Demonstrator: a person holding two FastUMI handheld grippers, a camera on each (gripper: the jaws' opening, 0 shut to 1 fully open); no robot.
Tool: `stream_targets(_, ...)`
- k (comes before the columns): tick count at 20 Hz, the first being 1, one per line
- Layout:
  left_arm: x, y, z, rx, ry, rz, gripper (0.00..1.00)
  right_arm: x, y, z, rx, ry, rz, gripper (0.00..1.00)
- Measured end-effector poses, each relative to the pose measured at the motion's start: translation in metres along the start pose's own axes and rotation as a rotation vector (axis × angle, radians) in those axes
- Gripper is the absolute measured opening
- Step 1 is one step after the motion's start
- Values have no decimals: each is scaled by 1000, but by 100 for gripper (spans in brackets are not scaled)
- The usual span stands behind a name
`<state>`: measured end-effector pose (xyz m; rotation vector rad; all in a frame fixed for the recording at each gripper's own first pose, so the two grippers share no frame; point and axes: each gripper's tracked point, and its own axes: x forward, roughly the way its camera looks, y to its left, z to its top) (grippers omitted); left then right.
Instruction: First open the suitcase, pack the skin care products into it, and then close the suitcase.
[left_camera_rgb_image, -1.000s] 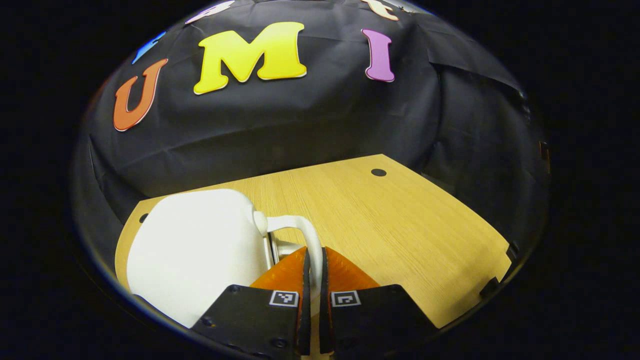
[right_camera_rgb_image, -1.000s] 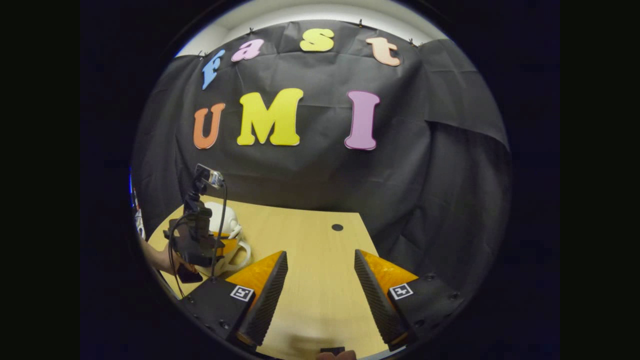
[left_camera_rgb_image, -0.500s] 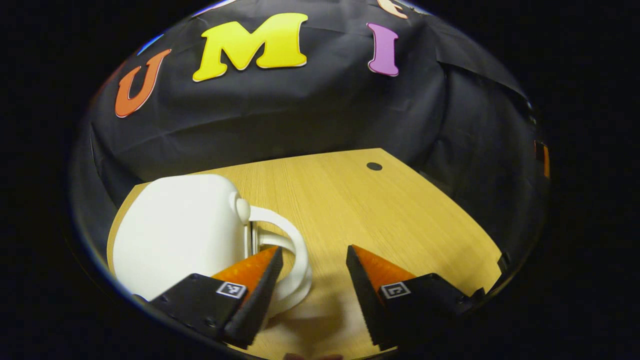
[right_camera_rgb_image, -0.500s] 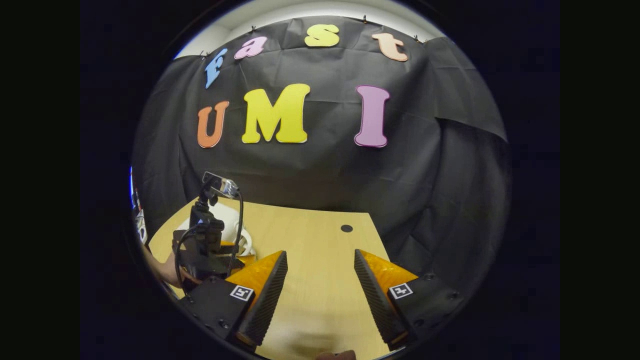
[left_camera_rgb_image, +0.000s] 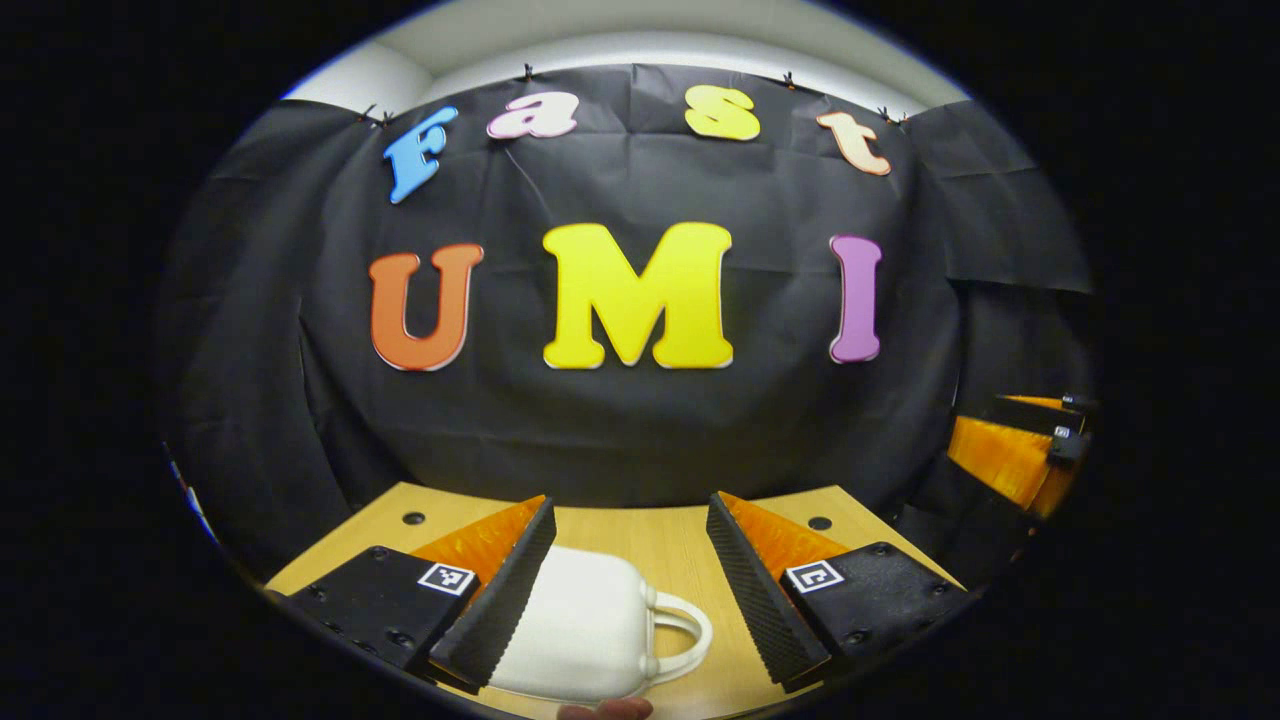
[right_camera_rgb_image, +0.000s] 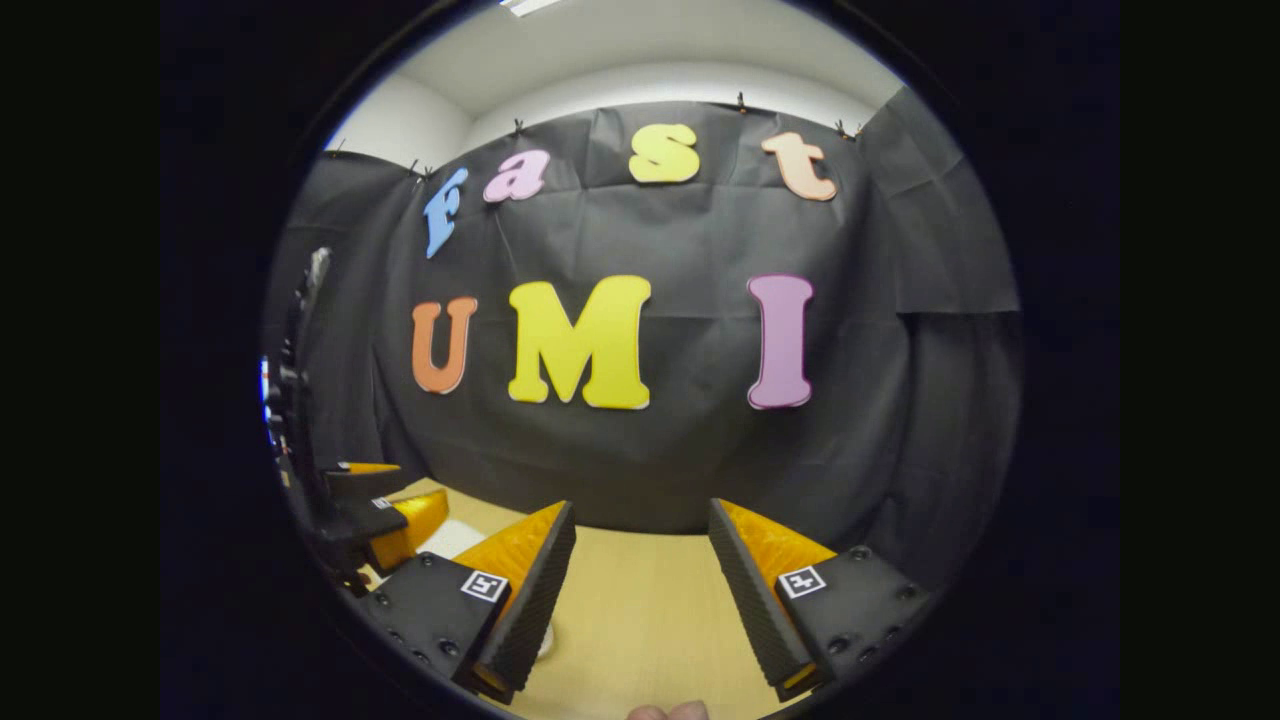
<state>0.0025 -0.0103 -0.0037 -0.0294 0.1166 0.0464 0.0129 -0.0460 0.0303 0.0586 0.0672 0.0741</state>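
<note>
Left tool (left_camera_rgb_image: 625, 590) spread, hovering over small white rounded hard-shell suitcase (left_camera_rgb_image: 585, 635) lying shut on pale wooden desk (left_camera_rgb_image: 660, 535); right tool (right_camera_rgb_image: 640, 585) spread, empty. Task apparently complete.

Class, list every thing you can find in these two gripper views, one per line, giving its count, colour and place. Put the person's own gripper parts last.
Small white hard-shell suitcase with a loop handle: one, white, lying closed on the table, low between the left gripper's fingers.
Light wooden table: one, pale wood, with round dark holes near its back edge.
Black cloth wall: one, black, behind the table.
Left gripper: one, open above the suitcase, touching nothing.
Right gripper: one, open over bare table.
</note>
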Motion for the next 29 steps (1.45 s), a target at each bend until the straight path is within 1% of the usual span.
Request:
stream_targets(2, -8, 12, 13, -12, -24, 20, 96, 2, 8, 7, -2, -28, -22, 77)
stream_targets(3, -11, 17, 18, -19, -35, 29, 96, 1, 13, 9, -3, -43, -34, 80)
stream_targets(6, -23, 23, 25, -36, -65, 30, 96, -2, 19, 5, -24, -46, -71, 79)
stream_targets(8, -30, 30, 25, -38, -72, 35, 96, -6, 29, -3, -4, -26, -59, 80)
stream_targets(11, -34, 40, 26, -38, -81, 43, 96, -7, 34, -5, -14, -12, -52, 79)
stream_targets(13, -34, 41, 25, -41, -78, 37, 96, -8, 36, -4, -3, -16, -53, 79)
stream_targets(14, -36, 43, 23, -38, -72, 39, 96, -8, 41, -7, 2, -10, -45, 77)
stream_targets(15, -37, 44, 23, -36, -74, 36, 97, -8, 45, -10, 2, -3, -36, 79)
stream_targets(17, -38, 44, 25, -39, -83, 27, 96, -7, 51, -11, -7, 4, -25, 78)
stream_targets(18, -39, 45, 25, -37, -84, 24, 96, -7, 52, -10, -7, 0, -24, 79)
stream_targets(29, -36, 52, 22, -49, -70, 21, 96, -5, 66, -13, -20, 8, 3, 79)
